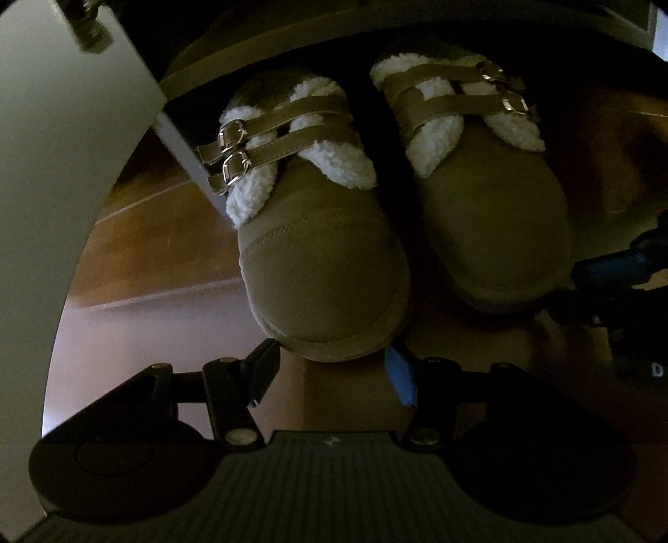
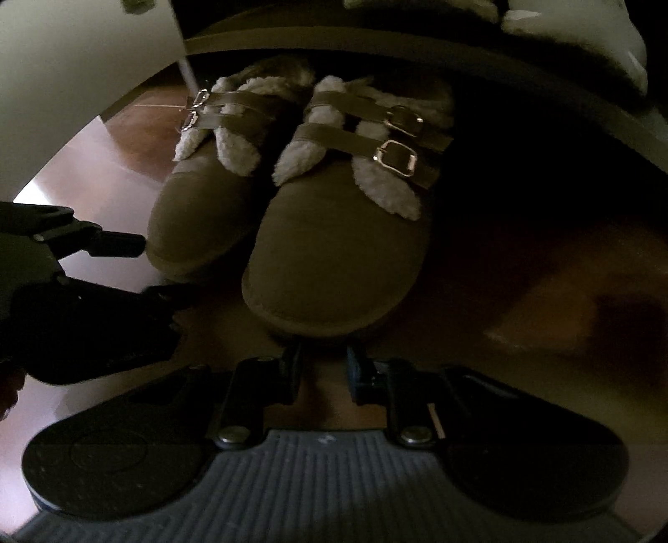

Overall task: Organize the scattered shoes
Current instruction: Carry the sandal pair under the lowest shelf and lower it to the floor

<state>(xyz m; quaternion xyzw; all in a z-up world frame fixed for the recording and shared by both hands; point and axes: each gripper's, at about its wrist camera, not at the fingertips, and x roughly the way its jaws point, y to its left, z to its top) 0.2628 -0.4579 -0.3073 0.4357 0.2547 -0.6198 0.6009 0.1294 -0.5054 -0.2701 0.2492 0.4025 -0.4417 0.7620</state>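
Boots fill both views: a tan suede pair with white fleece lining and two buckled straps each, standing side by side on a brown wooden floor (image 1: pixel 158 250), toes toward the cameras, tucked under the edge of a low shelf board (image 2: pixel 375 37).

In the left wrist view the left boot (image 1: pixel 321 267) sits at center and the right boot (image 1: pixel 492 234) at about 2 o'clock from it; their sides run close together with a dark gap between. The boots' buckles lie on the outer sides. A white upright panel (image 1: pixel 62 146) rises at 9 to 10 o'clock, and the left boot's straps sit just beside its lower edge.

The left gripper (image 1: pixel 332 376) stands at 6 o'clock with its fingers apart, one on each side of the left boot's toe; the toe sole overhangs the space between them. Whether the pads press on the sole cannot be told. The blue pad on the finger at 5 o'clock lies just beside the toe's edge.

In the right wrist view the right boot (image 2: pixel 334 259) is at center and the left boot (image 2: pixel 196 217) at 10 o'clock. The right gripper (image 2: pixel 323 369) at 6 o'clock has its fingers drawn near together just below the right boot's toe, with only floor showing in the narrow gap; contact with the sole cannot be told. The left gripper enters this view at 9 o'clock, reaching to the left boot's toe.
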